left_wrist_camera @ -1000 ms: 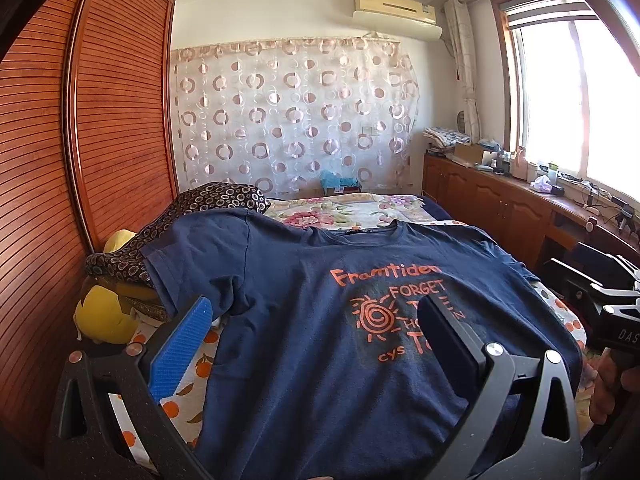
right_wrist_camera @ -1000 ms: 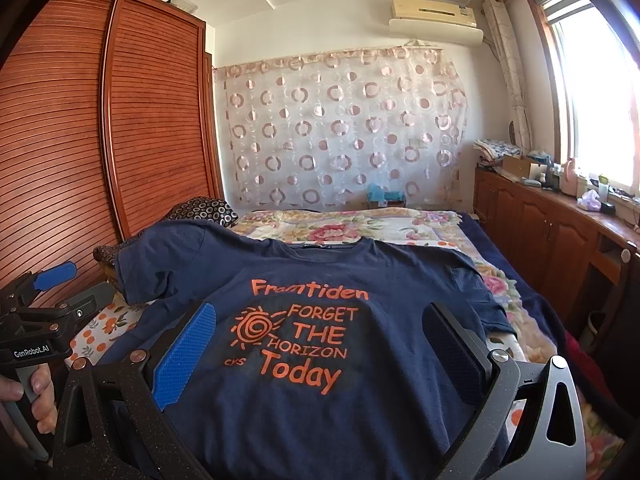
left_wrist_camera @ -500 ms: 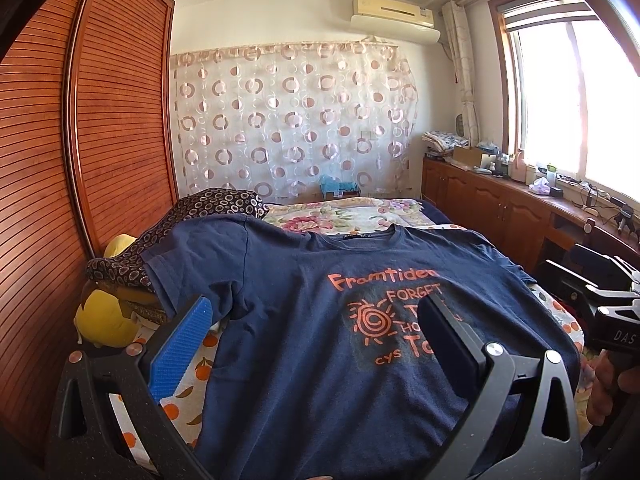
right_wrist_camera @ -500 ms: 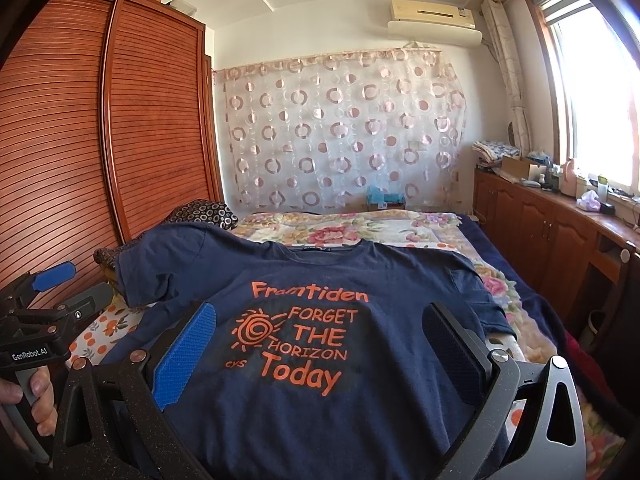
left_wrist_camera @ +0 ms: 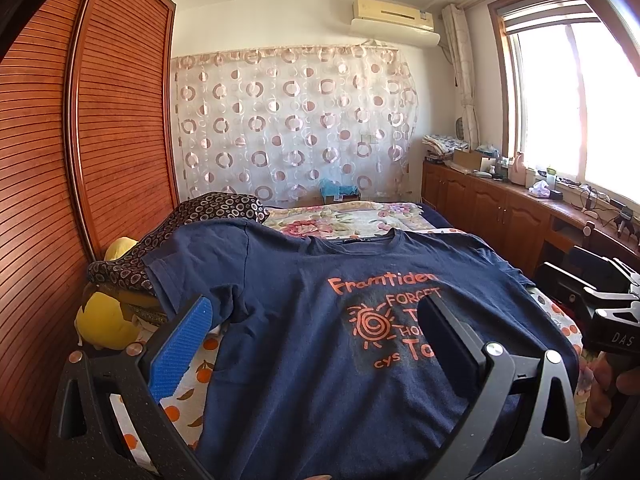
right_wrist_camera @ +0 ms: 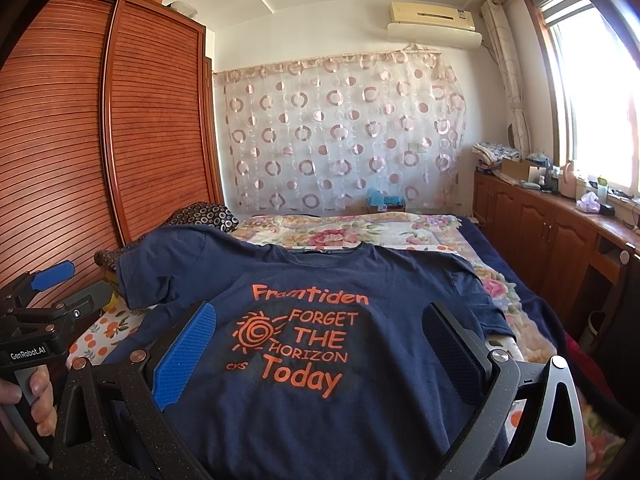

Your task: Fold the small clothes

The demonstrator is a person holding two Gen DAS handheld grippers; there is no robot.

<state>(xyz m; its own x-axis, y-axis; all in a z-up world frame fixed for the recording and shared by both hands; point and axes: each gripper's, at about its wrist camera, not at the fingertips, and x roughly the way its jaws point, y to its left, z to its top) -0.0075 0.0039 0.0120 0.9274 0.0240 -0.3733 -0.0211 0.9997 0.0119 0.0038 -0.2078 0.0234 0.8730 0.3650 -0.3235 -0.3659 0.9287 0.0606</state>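
I am in a home bedroom: a bed [right_wrist_camera: 400, 232] with floral bedding, a slatted wooden wardrobe [right_wrist_camera: 100, 140], curtains [right_wrist_camera: 340, 132], and a wall air conditioner [right_wrist_camera: 432, 20].

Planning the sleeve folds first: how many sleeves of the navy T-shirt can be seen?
2. The left sleeve drapes over the patterned pillow beside the wardrobe; the right sleeve lies on the floral bedspread, window side.
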